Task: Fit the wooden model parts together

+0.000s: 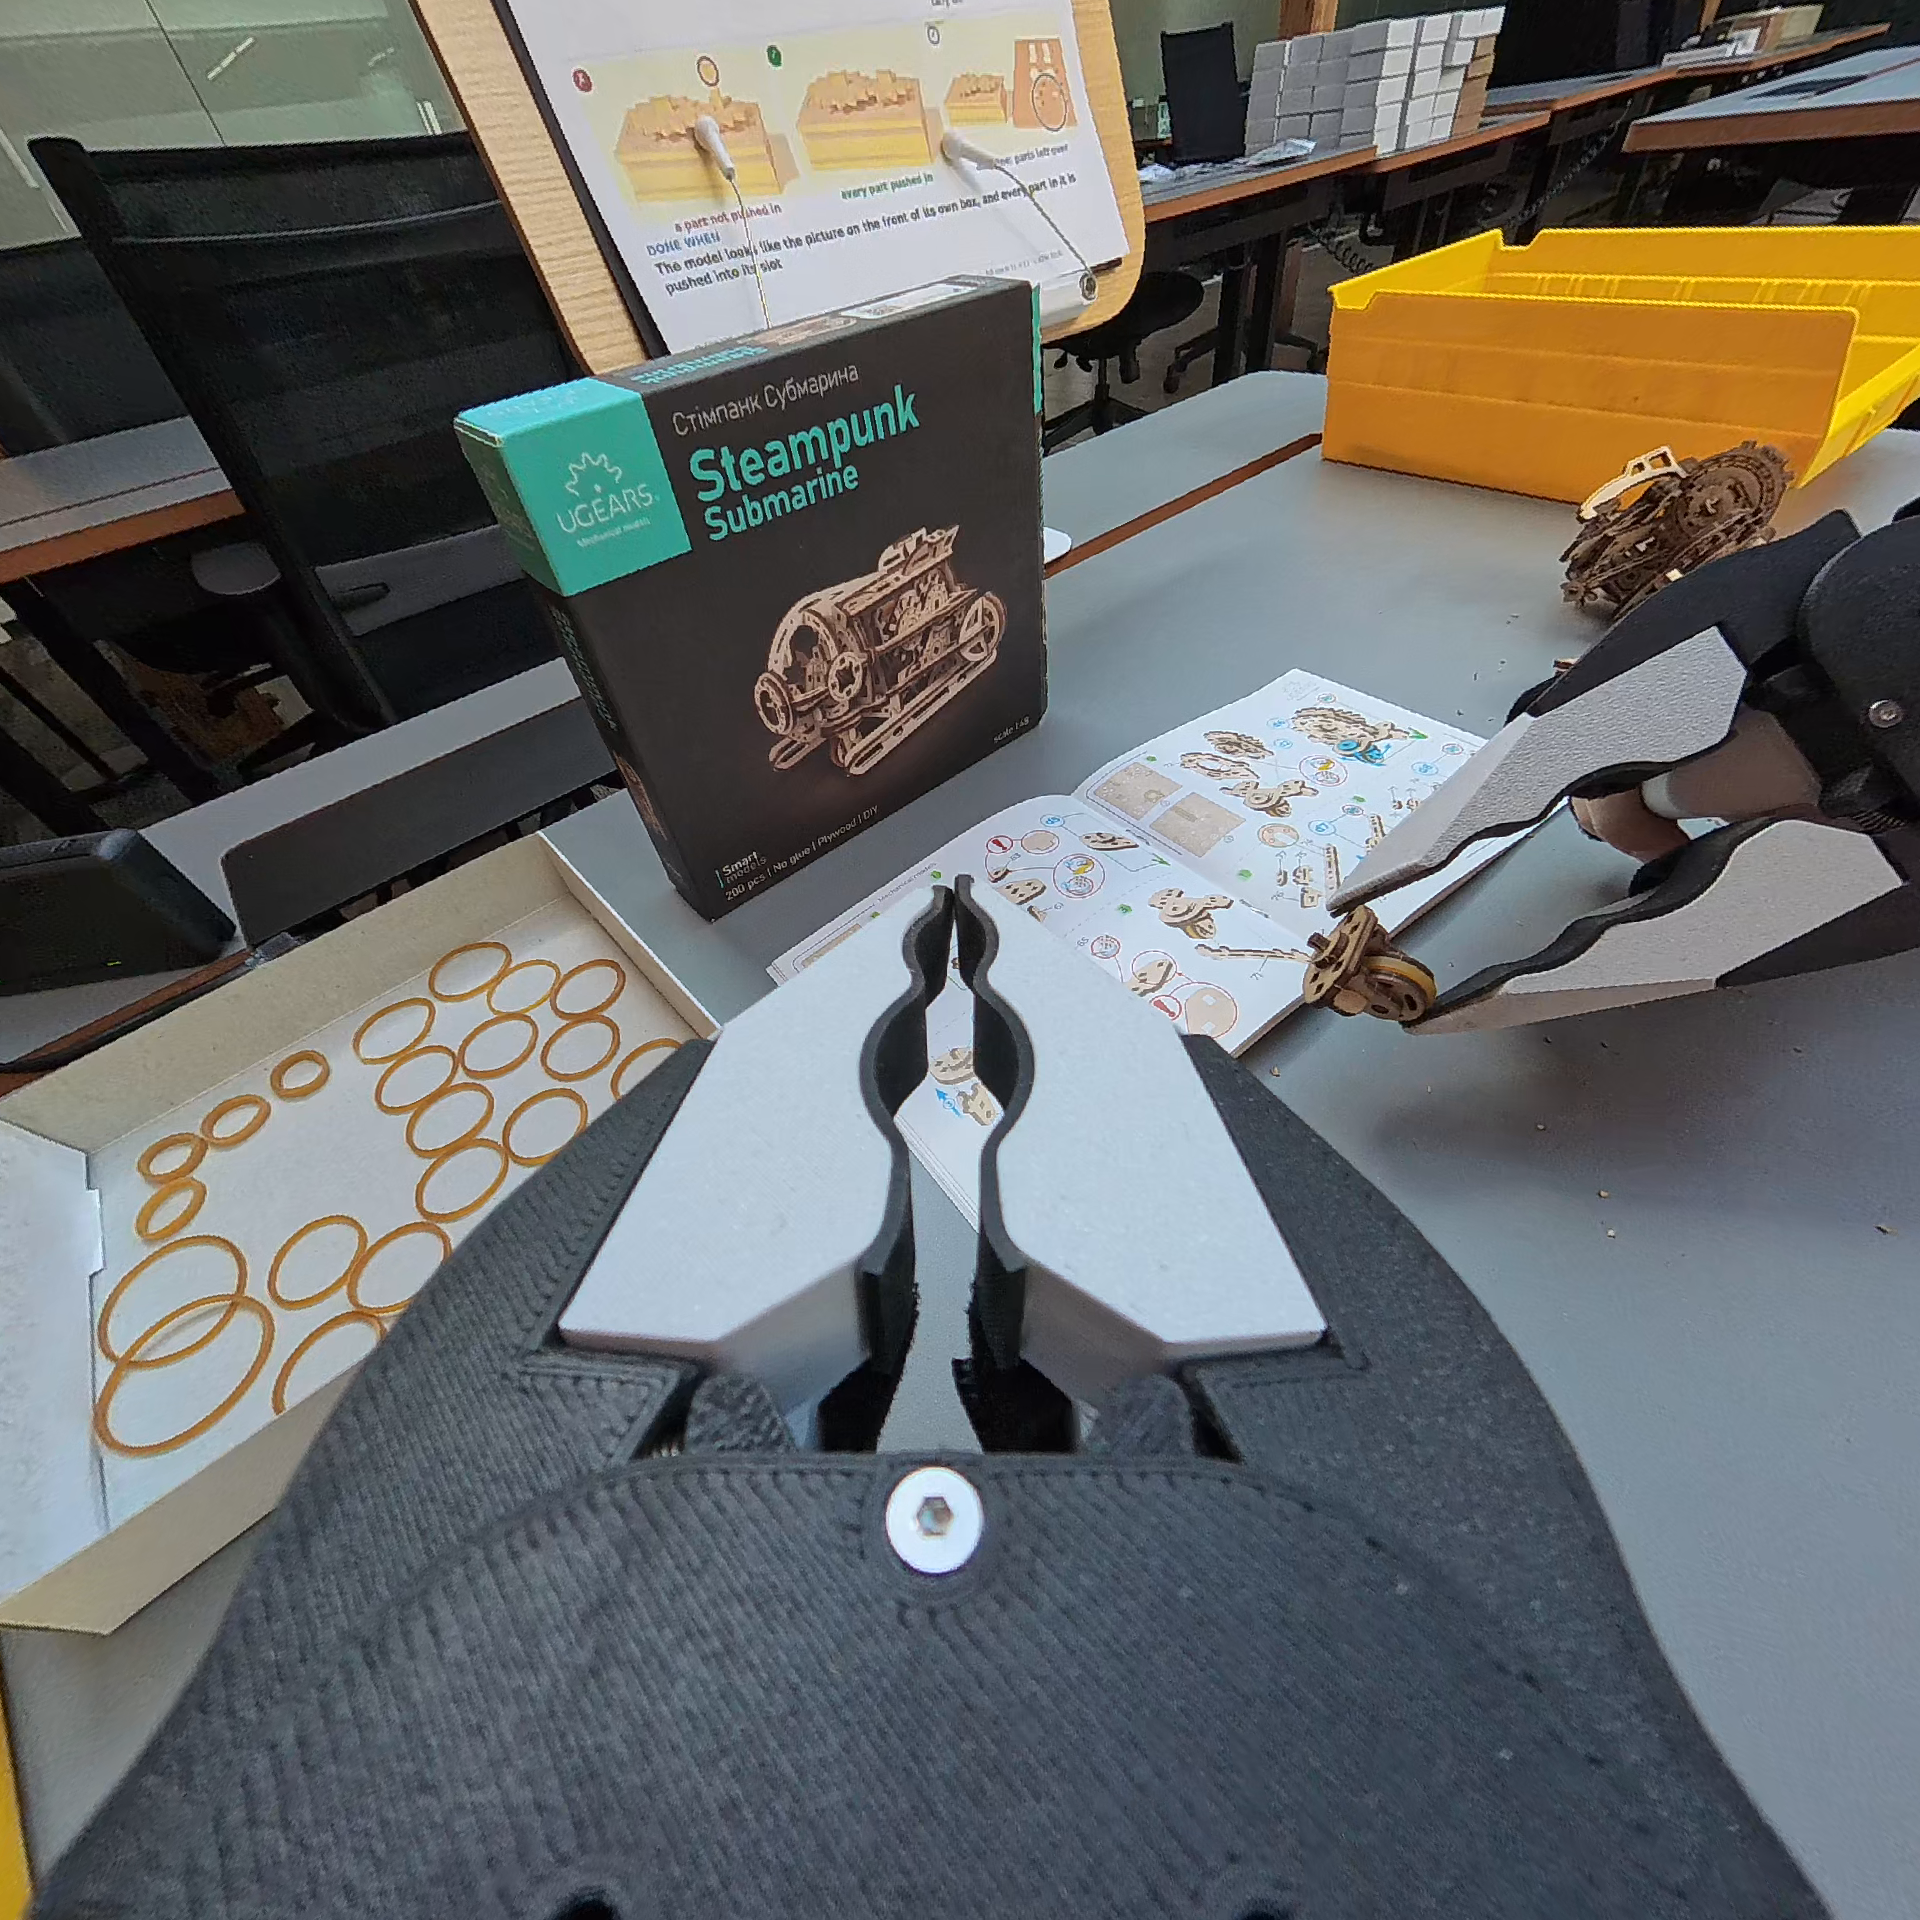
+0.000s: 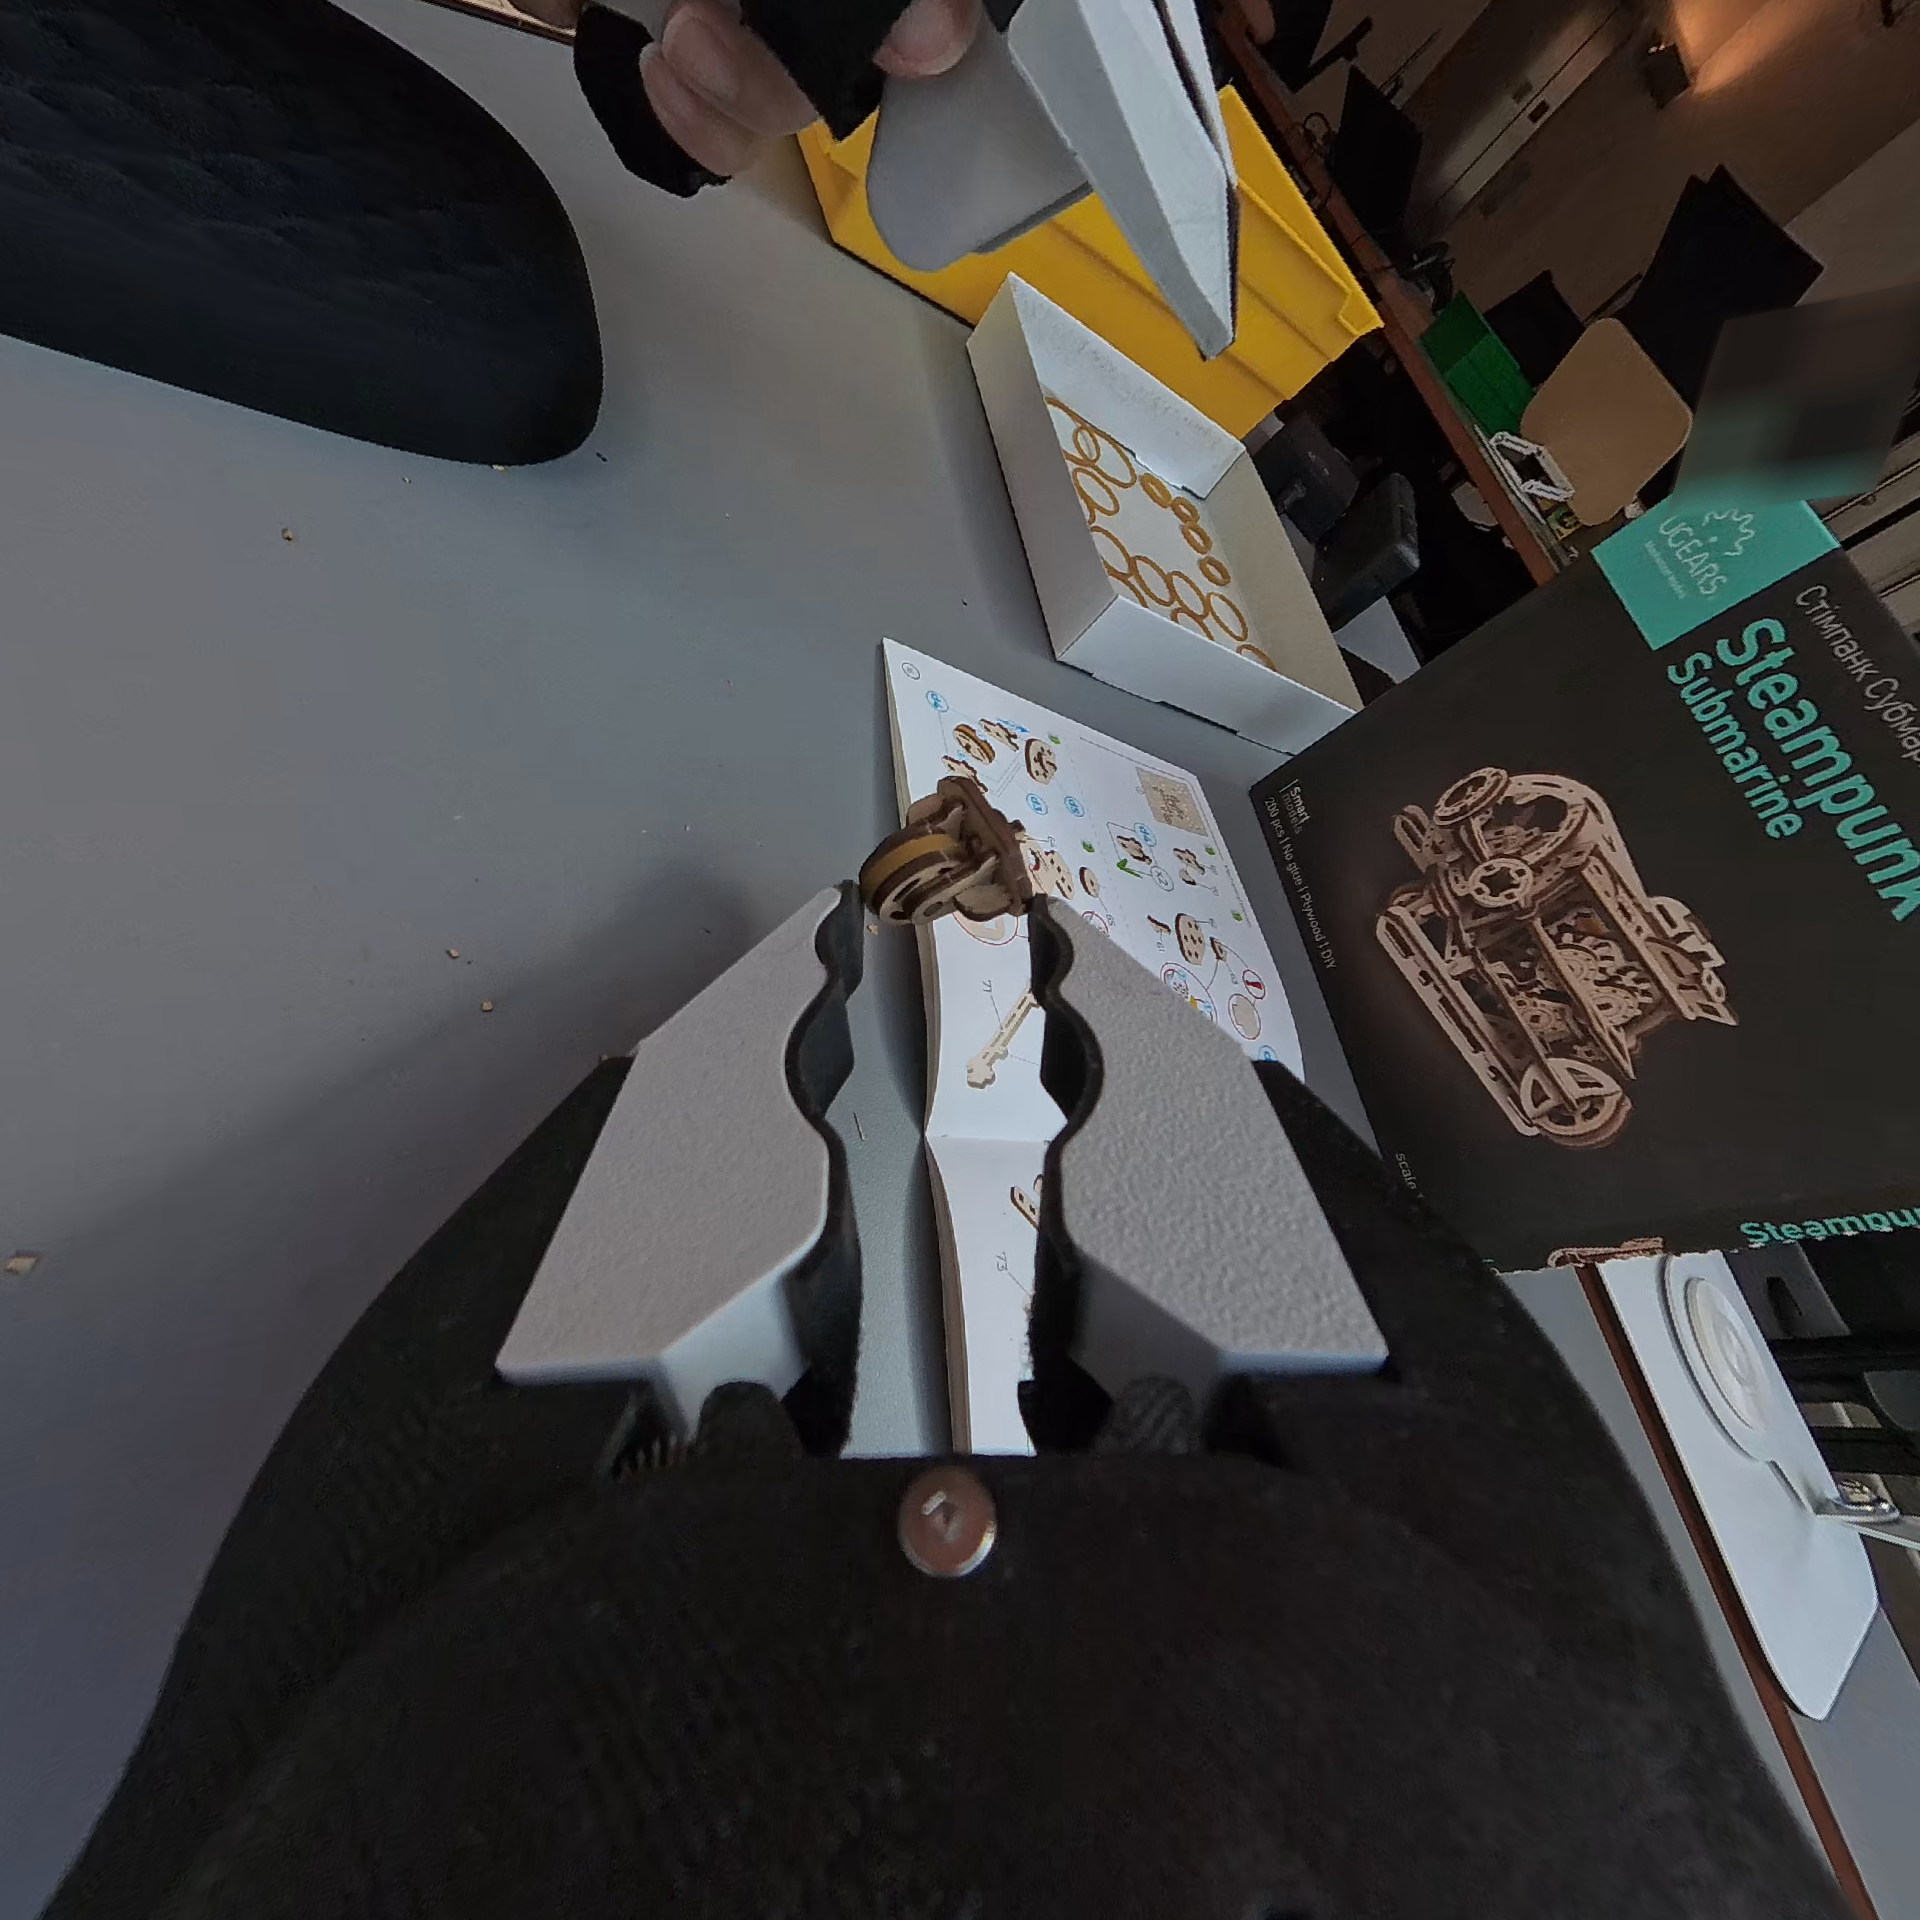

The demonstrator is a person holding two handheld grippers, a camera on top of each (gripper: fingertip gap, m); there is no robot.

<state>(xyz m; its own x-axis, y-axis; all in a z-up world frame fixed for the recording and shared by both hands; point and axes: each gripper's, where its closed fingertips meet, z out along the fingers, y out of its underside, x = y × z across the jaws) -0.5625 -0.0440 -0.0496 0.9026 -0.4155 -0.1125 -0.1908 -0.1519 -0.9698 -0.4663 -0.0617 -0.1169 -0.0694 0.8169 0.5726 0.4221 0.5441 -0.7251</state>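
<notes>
- Wooden part (image 1: 1366, 966) (small, geared) sits pinched at the right tongs' (image 2: 948, 904) tips, above the booklet (image 1: 1164, 862).
- Left tongs (image 1: 961, 894) are closed, holding nothing.

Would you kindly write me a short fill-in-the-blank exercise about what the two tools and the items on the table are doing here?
1. The small wooden wheel assembly is held by the ____ tool.
2. The left tool is shut and holds ____.
3. The shallow cardboard tray contains loose rubber ____.
4. The instruction booklet lies ____ on the grey table.

Missing words: right; nothing; bands; open
</notes>
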